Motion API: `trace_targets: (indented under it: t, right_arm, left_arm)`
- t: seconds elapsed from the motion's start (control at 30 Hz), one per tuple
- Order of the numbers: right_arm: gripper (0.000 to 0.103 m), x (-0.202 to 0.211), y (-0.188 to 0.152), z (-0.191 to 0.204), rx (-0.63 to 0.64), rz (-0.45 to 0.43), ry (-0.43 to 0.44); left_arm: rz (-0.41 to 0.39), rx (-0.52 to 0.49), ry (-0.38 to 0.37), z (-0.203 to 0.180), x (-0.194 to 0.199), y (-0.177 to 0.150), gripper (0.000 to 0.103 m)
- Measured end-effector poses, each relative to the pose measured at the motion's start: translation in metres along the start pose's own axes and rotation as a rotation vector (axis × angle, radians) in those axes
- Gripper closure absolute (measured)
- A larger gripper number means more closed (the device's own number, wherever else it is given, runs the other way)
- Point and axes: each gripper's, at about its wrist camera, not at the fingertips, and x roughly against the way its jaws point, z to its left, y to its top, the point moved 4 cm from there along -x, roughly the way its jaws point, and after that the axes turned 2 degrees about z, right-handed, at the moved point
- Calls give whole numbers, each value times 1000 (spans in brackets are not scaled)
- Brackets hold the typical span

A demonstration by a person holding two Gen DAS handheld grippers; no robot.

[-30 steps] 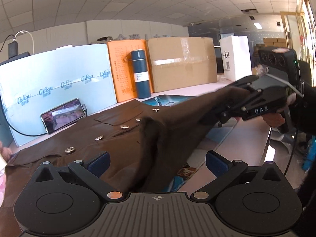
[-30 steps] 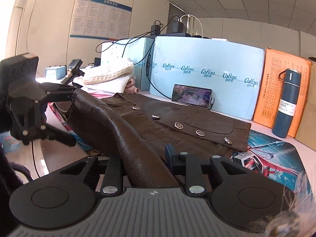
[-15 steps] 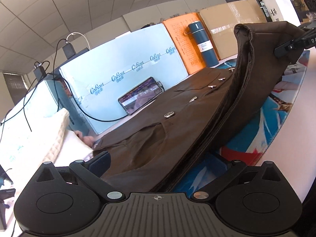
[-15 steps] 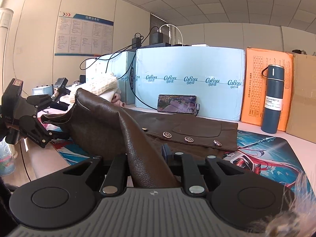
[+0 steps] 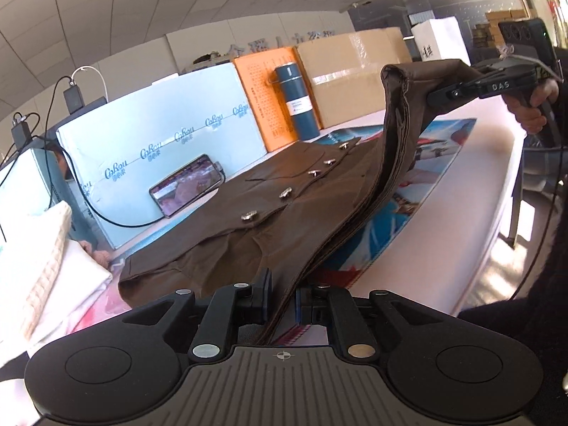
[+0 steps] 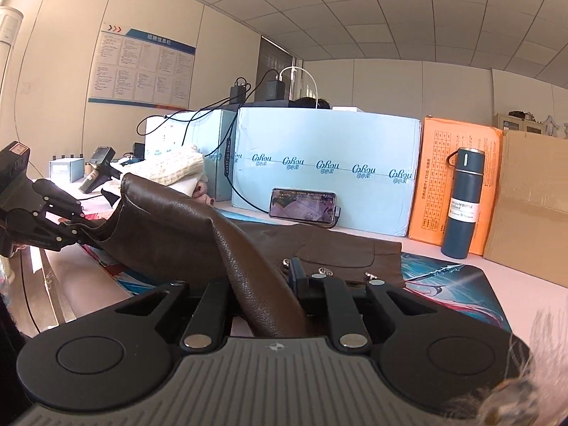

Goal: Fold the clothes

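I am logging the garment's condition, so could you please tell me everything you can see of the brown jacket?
The brown jacket looks like leather, grained on the lifted side. A row of metallic buttons runs down its front, beside a pocket flap. Its far part lies flat on the printed mat, in front of the propped phone. The near edge is raised off the mat, stretched between the left tongs and the right tongs, both shut on it, so it arches into a fold.
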Motion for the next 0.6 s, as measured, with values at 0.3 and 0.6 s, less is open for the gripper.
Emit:
trace_targets:
  t: [0.3, 0.6]
  right_arm:
    - [94, 4, 17, -7, -9, -67, -48]
    - [94, -15, 37, -20, -18, -130, -94]
  left_arm:
    - [-89, 69, 68, 36, 1, 8, 85]
    - [-149, 277, 55, 81, -1, -17, 73]
